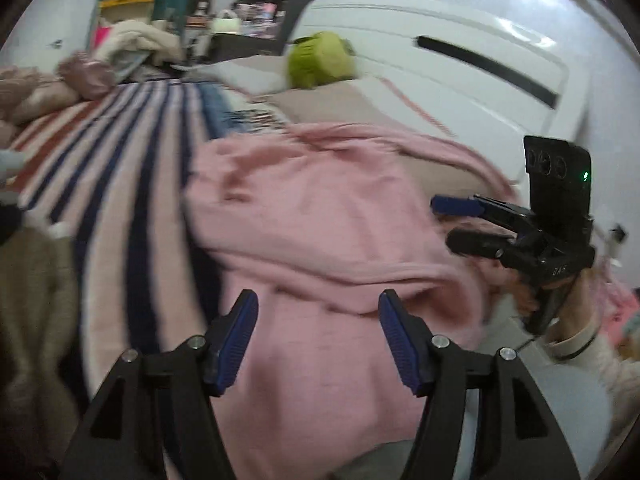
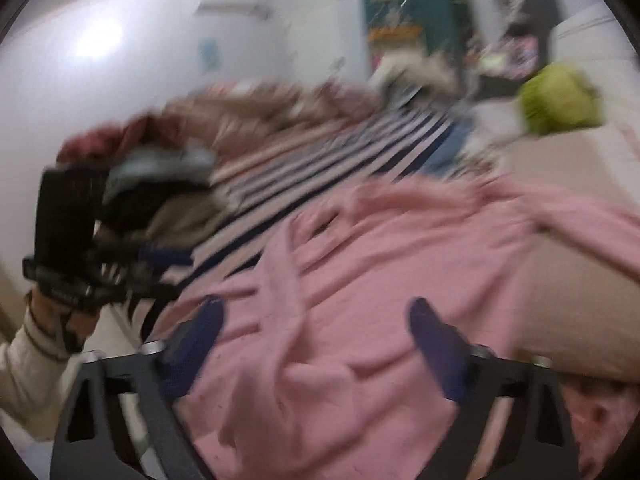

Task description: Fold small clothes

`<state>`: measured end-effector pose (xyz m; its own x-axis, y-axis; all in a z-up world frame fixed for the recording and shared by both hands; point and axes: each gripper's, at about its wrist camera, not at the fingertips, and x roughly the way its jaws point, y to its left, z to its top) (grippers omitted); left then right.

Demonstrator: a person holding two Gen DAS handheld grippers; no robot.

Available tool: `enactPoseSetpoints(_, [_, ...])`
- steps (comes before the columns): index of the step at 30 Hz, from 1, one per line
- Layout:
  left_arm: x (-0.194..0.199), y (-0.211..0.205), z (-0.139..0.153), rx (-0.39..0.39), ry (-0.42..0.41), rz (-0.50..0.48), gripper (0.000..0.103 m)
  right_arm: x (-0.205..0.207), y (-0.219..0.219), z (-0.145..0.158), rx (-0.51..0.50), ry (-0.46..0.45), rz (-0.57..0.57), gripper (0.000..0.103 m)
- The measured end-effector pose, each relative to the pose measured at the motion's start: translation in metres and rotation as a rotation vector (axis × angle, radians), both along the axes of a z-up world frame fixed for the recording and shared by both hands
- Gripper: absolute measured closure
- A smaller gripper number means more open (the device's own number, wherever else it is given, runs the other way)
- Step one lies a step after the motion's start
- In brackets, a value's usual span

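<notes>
1. Both tongs stand with their jaws apart and nothing between the pads: the left tongs [image 1: 318,336] about half open, the right tongs [image 2: 316,344] a little wider. No cloth is pinched in either.
2. Straight ahead of each, at twelve o'clock, lies the pink garment [image 1: 320,216], spread rumpled on the bed; it begins right under the fingertips and runs away from them.
3. Its long axis seems to run from the near hem out toward one o'clock in the left view, where a pink sleeve or edge [image 2: 592,216] trails off toward three o'clock in the right view. A fold ridge crosses the cloth just beyond the left fingertips.
4. Seen from the left, the right tongs sit at three o'clock over the garment's right edge; seen from the right, the left ones sit at nine o'clock near its left edge. Neither is clearly nearer; each has its own side.
5. Both point downward at a slant toward the cloth, each held by a hand [image 1: 576,320] in a cream sleeve.
6. Beyond, a striped blanket [image 1: 132,152] lies at eleven o'clock, and a green plush toy [image 1: 318,60] at twelve.
</notes>
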<state>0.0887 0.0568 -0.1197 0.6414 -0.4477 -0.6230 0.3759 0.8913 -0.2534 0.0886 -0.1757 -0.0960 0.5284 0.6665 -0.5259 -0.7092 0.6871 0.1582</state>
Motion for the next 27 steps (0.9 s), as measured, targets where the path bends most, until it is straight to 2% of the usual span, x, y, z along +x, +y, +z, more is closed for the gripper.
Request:
enactPoseSetpoints(2, [0.010, 0.011, -0.015, 0.024, 0.031, 0.034, 0.045, 0.012, 0.026, -0.017, -0.052, 0.097, 0.071, 0.036])
enactPoseSetpoints(4, [0.021, 0.017, -0.031, 0.012, 0.070, 0.051, 0.045, 0.019, 0.043, -0.036, -0.131, 0.165, 0.095, 0.066])
enactPoseSetpoints(5, [0.023, 0.020, -0.036, 0.006, 0.076, 0.054, 0.045, 0.021, 0.047, -0.042, -0.164, 0.177, 0.086, 0.098])
enactPoseSetpoints(7, [0.029, 0.022, -0.044, -0.012, 0.084, 0.052, 0.045, 0.017, 0.048, -0.047, -0.183, 0.186, 0.075, 0.099])
enactPoseSetpoints(9, [0.031, 0.023, -0.047, -0.015, 0.089, 0.046, 0.045, 0.010, 0.042, -0.039, -0.171, 0.166, 0.060, 0.101])
enactPoseSetpoints(16, [0.068, 0.004, -0.046, 0.044, 0.113, 0.018, 0.046, -0.003, 0.009, 0.032, -0.206, -0.026, -0.084, 0.102])
enactPoseSetpoints(21, [0.107, -0.012, -0.052, 0.106, 0.148, 0.019, 0.051, -0.010, -0.011, 0.057, -0.236, -0.070, -0.165, 0.102])
enactPoseSetpoints(24, [0.129, -0.020, -0.055, 0.178, 0.137, 0.061, 0.073, -0.021, -0.023, 0.058, -0.243, -0.089, -0.214, 0.102])
enactPoseSetpoints(26, [0.138, -0.013, -0.052, 0.172, 0.136, 0.107, 0.097, -0.007, -0.029, 0.067, -0.240, -0.081, -0.223, 0.102])
enactPoseSetpoints(27, [0.140, -0.009, -0.050, 0.176, 0.132, 0.137, 0.101, -0.012, -0.033, 0.068, -0.235, -0.098, -0.239, 0.102])
